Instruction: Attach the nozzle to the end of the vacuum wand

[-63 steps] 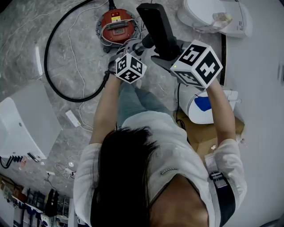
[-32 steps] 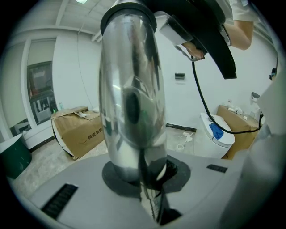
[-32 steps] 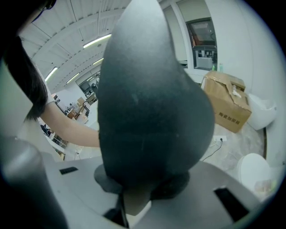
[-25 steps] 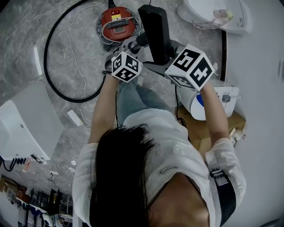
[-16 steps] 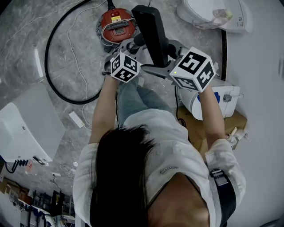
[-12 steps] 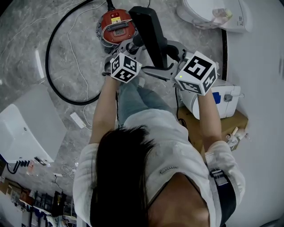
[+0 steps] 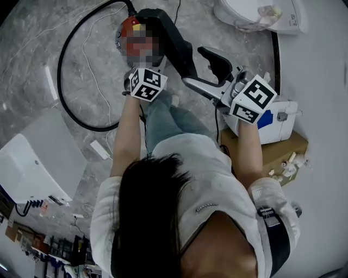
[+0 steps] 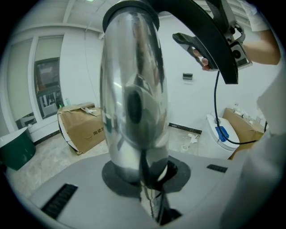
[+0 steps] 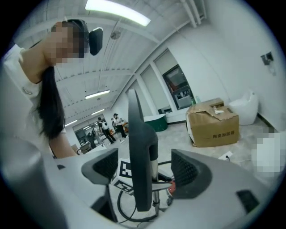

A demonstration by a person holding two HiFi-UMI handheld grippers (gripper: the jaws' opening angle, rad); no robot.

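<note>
The chrome vacuum wand (image 8: 133, 94) fills the left gripper view, and my left gripper (image 8: 144, 181) is shut on it low down. The black nozzle (image 7: 169, 39) sits on the wand's end; in the left gripper view the nozzle (image 8: 203, 33) arches over the top. My right gripper (image 7: 197, 67) hangs to the right of the nozzle. Its jaws have just been opening and now stand wide. In the right gripper view the nozzle (image 9: 142, 152) stands upright beyond the right gripper (image 9: 147, 169), and neither pad (image 9: 191, 169) touches it.
The red canister (image 7: 126, 28) and its looped black hose (image 7: 64, 89) lie on the marble floor ahead. A white toilet (image 7: 255, 16) is at the top right. A white and blue appliance (image 7: 271, 124) sits on a cardboard box (image 7: 278, 156) beside my right arm.
The right gripper has let go of the nozzle, opened wide and drawn back to the right. The nozzle and wand have swung slightly left. The left gripper stays on the wand.
</note>
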